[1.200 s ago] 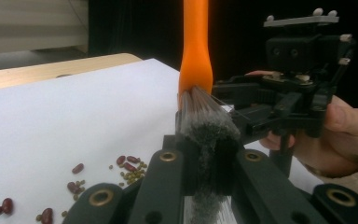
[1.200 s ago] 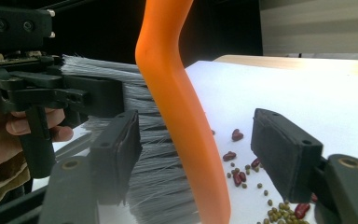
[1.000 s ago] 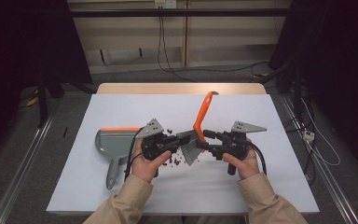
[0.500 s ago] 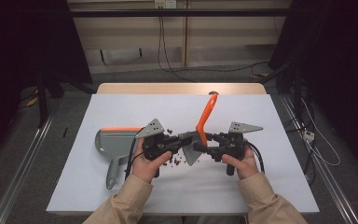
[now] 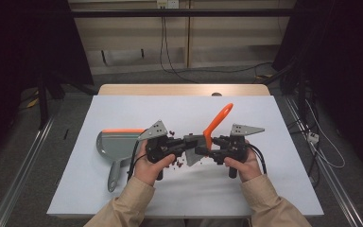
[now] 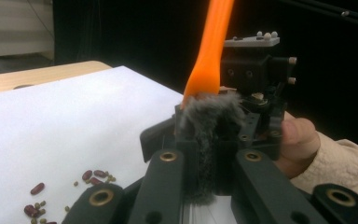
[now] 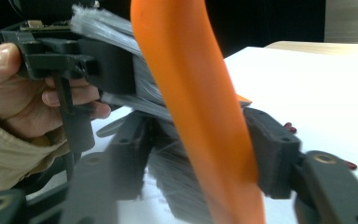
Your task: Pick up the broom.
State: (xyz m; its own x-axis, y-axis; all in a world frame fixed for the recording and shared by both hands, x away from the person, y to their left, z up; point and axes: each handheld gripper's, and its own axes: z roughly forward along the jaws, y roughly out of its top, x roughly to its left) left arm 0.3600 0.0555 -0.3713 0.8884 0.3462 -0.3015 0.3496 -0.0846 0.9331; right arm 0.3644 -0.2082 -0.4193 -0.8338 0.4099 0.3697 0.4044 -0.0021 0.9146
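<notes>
A hand brush with an orange handle [image 5: 217, 120] and grey bristles [image 5: 192, 150] is held above the white table between both grippers. My left gripper [image 5: 182, 146] is shut on the bristle head; the left gripper view has the grey bristles [image 6: 209, 126] pinched between its jaws [image 6: 209, 156]. My right gripper [image 5: 203, 151] is shut on the lower handle, and the orange handle [image 7: 191, 93] rises between its jaws [image 7: 200, 140]. The handle leans up and to the right. Red and green beans [image 5: 176, 163] lie scattered under the grippers.
A grey dustpan [image 5: 116, 144] with an orange edge lies flat at the left, its handle pointing toward the near edge. More beans [image 6: 93, 176] dot the white sheet [image 5: 264, 184]. A wooden table edge [image 5: 184, 90] runs along the far side.
The brush handle has tipped lower and to the right. Both hands have stayed almost in place with the brush between them.
</notes>
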